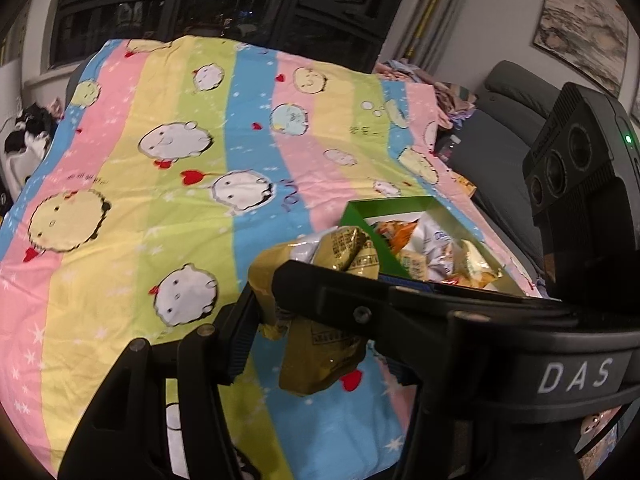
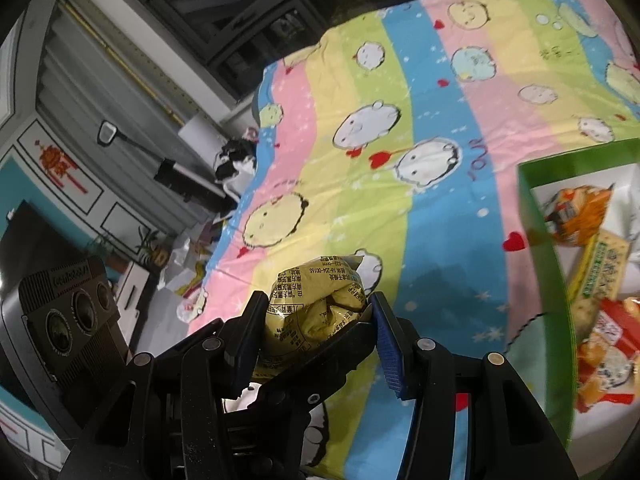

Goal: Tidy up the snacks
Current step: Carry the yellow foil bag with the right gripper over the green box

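Observation:
A gold snack packet (image 1: 320,344) with dark print is held above the striped cartoon bedsheet (image 1: 160,160). My left gripper (image 1: 262,300) is shut on it. The right gripper's body crosses the left wrist view in front of the packet. In the right wrist view my right gripper (image 2: 316,324) is also shut on the same gold packet (image 2: 316,304), with the left gripper's finger wedged between its own. A green box (image 1: 356,210) holding several snack packets (image 1: 436,248) lies on the sheet to the right. The box (image 2: 536,216) also shows at the right of the right wrist view.
A grey sofa (image 1: 500,128) stands beyond the bed's right edge, with clothes piled at its far end. In the right wrist view, cabinets (image 2: 80,152) and floor clutter (image 2: 188,276) lie off the bed's left side. Dark windows stand behind the bed.

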